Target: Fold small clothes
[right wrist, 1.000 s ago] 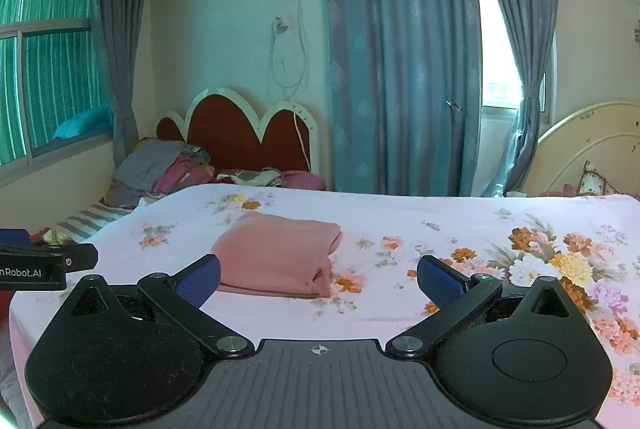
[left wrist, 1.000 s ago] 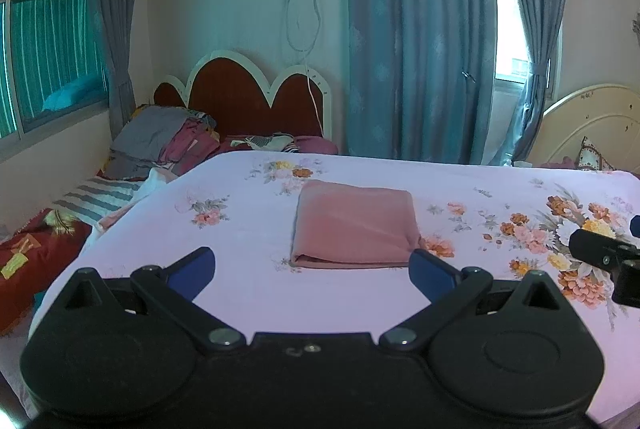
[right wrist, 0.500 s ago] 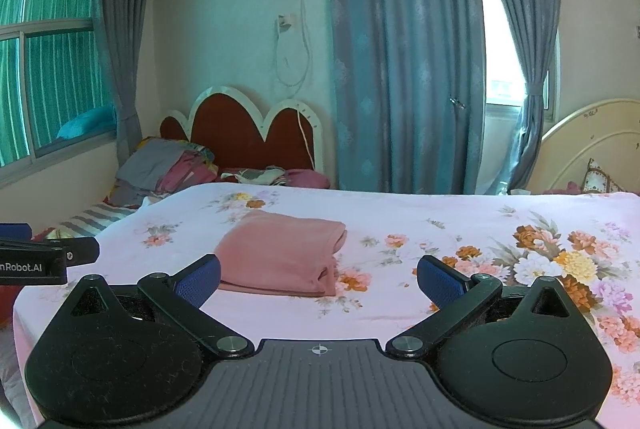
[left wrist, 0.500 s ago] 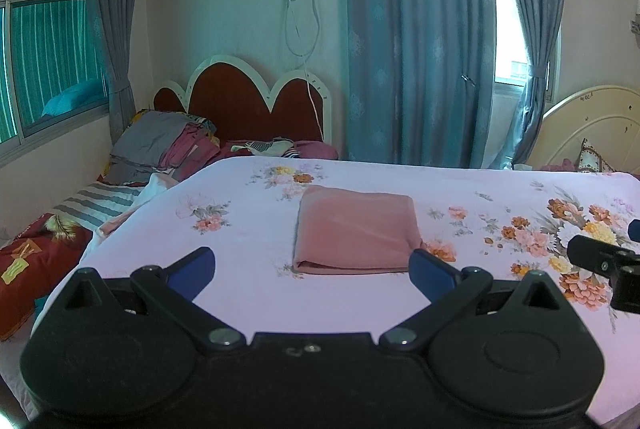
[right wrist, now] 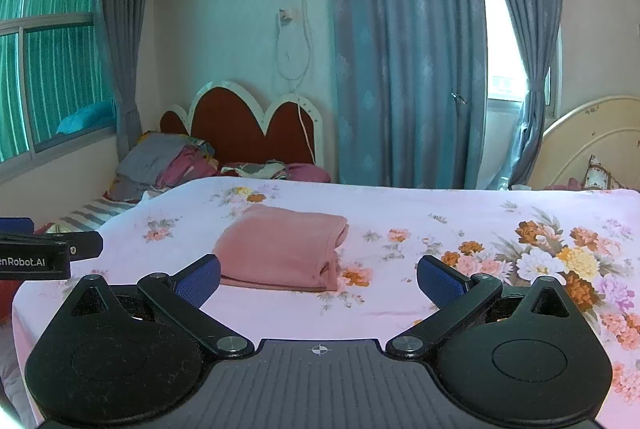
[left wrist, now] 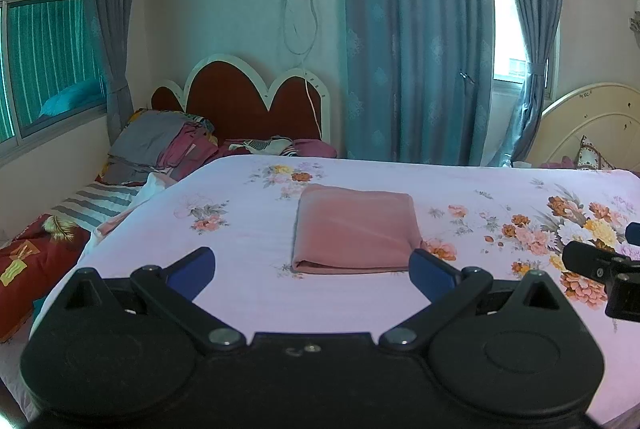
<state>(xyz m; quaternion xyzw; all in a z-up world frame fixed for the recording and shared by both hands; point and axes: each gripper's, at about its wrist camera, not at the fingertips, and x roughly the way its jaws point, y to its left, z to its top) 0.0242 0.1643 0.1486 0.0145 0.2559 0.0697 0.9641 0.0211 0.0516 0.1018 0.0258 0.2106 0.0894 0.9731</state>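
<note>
A pink garment [left wrist: 354, 229] lies folded into a neat rectangle on the floral bedsheet [left wrist: 248, 293]. It also shows in the right wrist view [right wrist: 282, 249], left of centre. My left gripper [left wrist: 312, 273] is open and empty, held above the near bed edge, short of the garment. My right gripper [right wrist: 318, 279] is open and empty, also short of it and to its right. Each gripper shows at the edge of the other's view: the right one [left wrist: 604, 269], the left one [right wrist: 44, 253].
A pile of unfolded clothes [left wrist: 164, 145] sits at the far left by the red headboard [left wrist: 248, 105]. A striped and red blanket [left wrist: 52, 233] lies beside the bed on the left. Curtains and a second cream headboard [left wrist: 592, 125] stand behind.
Both grippers have tilted up and drawn back slightly, so the folded garment sits a little lower and farther in view. The garment has not moved. Both jaws stay open.
</note>
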